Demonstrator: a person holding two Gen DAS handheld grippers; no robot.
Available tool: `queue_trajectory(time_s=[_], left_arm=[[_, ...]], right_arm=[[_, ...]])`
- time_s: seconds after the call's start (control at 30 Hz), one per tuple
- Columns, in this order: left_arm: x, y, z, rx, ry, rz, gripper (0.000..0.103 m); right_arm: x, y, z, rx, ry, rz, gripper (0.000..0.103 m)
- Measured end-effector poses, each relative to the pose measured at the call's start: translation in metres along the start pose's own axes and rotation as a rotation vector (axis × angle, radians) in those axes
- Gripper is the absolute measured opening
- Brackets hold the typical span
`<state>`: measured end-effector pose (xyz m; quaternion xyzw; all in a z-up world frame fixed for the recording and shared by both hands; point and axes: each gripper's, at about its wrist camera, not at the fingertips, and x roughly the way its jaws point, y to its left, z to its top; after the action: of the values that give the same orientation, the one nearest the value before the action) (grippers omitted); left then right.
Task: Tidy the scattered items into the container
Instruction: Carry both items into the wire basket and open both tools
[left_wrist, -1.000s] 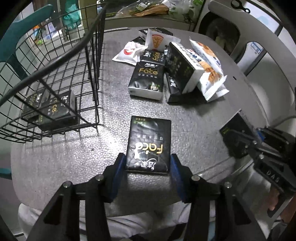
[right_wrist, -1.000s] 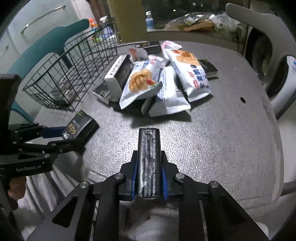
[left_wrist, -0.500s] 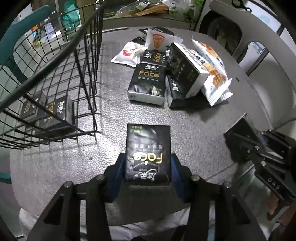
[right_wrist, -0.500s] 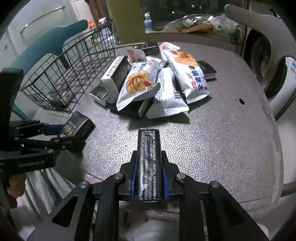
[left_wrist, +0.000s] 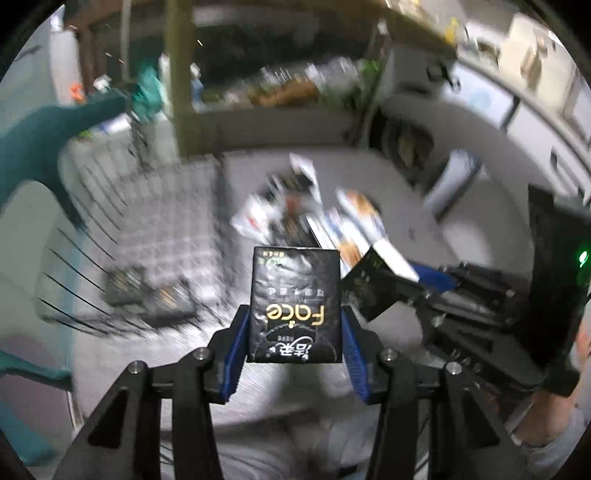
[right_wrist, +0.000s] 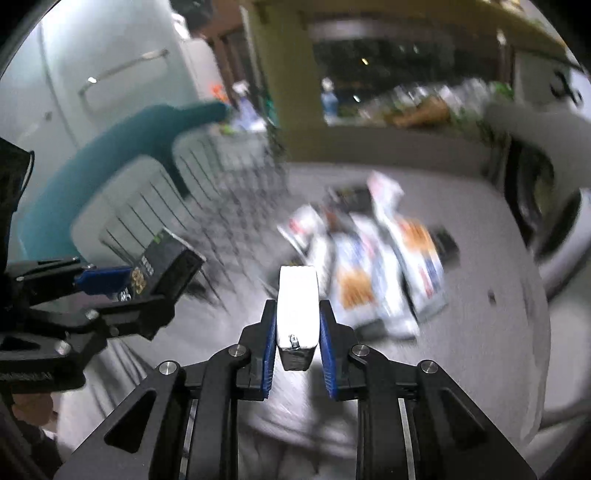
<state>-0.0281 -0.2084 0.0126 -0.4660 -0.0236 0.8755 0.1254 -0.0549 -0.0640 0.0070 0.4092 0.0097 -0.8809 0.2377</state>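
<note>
My left gripper (left_wrist: 293, 328) is shut on a black "Face" tissue pack (left_wrist: 294, 295), held flat and lifted above the table. My right gripper (right_wrist: 297, 325) is shut on a second tissue pack (right_wrist: 297, 306), gripped by its narrow sides with its pale edge facing the camera. The wire basket (left_wrist: 147, 229) stands to the left, blurred, with two dark packs (left_wrist: 147, 295) lying on its floor. In the right wrist view the left gripper (right_wrist: 122, 282) with its pack (right_wrist: 166, 266) hovers just in front of the basket (right_wrist: 229, 192). Both views are motion-blurred.
A heap of snack bags and tissue packs (right_wrist: 376, 266) lies on the round grey table (right_wrist: 480, 295) beyond the grippers. A teal chair (right_wrist: 129, 147) stands behind the basket. A white chair back (right_wrist: 535, 125) rises at the right. A cluttered counter (left_wrist: 288, 92) runs along the back.
Both grippers have lifted their packs off the table and tilted upward, so the room now shows. The right gripper's pack has come close beside the left one.
</note>
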Motion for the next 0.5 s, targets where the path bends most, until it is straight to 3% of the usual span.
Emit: queue_trajectory(time_s=[0.1,0.2,0.33,0.5], left_arm=[[-0.033,0.034,0.024,-0.055,-0.08,0.076,0.052],[-0.036,0.082,0.038,-0.132,-0.097,0.148,0.052],[-0.012,0.125,0.04,-0.205,-0.029,0.194,0.052],[0.011,0.137,0.036,-0.235,0.028,0.207,0.052]], right_arm=[[0.002,0.033,0.036,-0.037,-0.05,0.04,0.022],[0.021,0.068,0.06,-0.087,-0.05,0.086,0.022],[0.061,0.096,0.07,-0.099,0.014,0.134,0.022],[0.091,0.106,0.071,-0.096,0.053,0.131,0.022]])
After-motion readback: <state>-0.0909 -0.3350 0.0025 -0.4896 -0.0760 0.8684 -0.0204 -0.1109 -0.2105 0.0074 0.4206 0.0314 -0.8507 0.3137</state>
